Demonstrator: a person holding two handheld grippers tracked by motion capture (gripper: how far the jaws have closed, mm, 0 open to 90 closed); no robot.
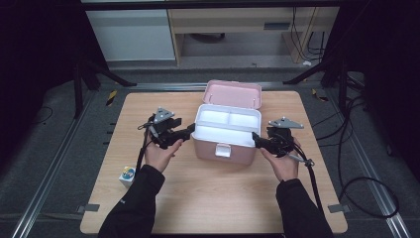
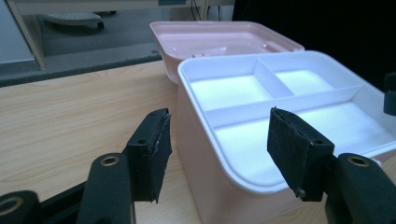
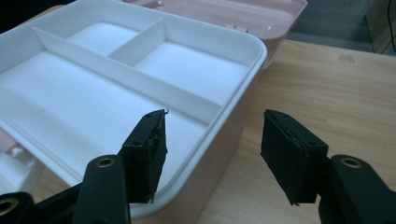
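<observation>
**Both claws straddle the tray rim, nothing gripped yet**

The left gripper (image 1: 189, 131) and right gripper (image 1: 256, 138) flank the pink box (image 1: 225, 148), each with its jaws parted fairly wide and one pad on either side of the rim of the white tray (image 1: 210, 133) that sits in the box. No pad presses on the rim in either gripper view, so the tray rests free between them, directly ahead of both claws.

The likely snag is an uneven lift. If one claw bites before the other, or takes only the thin lip, the tray could tilt, jam against the box wall or slip out. Pads landing on box and tray together would drag the whole box across the table (image 1: 198, 208).

Beyond the claws, the open lid (image 1: 233, 93) lies back behind the box, touching its rear edge; a backward lift could knock it. The latch (image 1: 223, 150) sits on the near face, between the two hands. A small carton (image 1: 128, 174) stands well behind the left claw, beside the forearm, out of the way.
</observation>
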